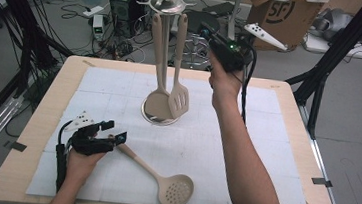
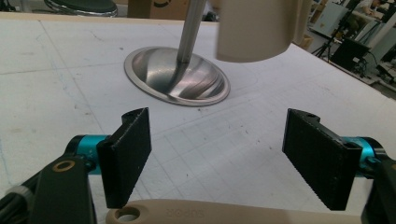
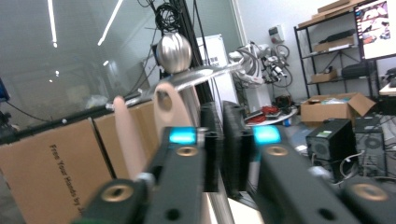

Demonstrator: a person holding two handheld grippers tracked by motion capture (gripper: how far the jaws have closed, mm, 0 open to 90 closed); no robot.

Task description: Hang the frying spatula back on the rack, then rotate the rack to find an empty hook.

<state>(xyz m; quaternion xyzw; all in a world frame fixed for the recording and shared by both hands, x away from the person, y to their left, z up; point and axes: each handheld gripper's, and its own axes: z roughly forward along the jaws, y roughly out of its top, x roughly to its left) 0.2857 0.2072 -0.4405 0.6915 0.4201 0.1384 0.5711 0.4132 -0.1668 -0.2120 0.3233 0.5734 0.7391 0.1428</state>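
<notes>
The left gripper (image 1: 114, 132) is resting wide open at the slotted spoon's (image 1: 164, 179) handle end, at seven o'clock on the table (image 1: 41, 119). The right gripper (image 1: 207, 31), jaws closed on nothing, is hovering at the utensil rack's (image 1: 164, 55) three o'clock.

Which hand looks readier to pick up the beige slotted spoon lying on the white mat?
Left, I'd say. The left gripper sits open right at the handle end of the beige slotted spoon, while the right gripper is shut, raised by the steel utensil stand.
</notes>
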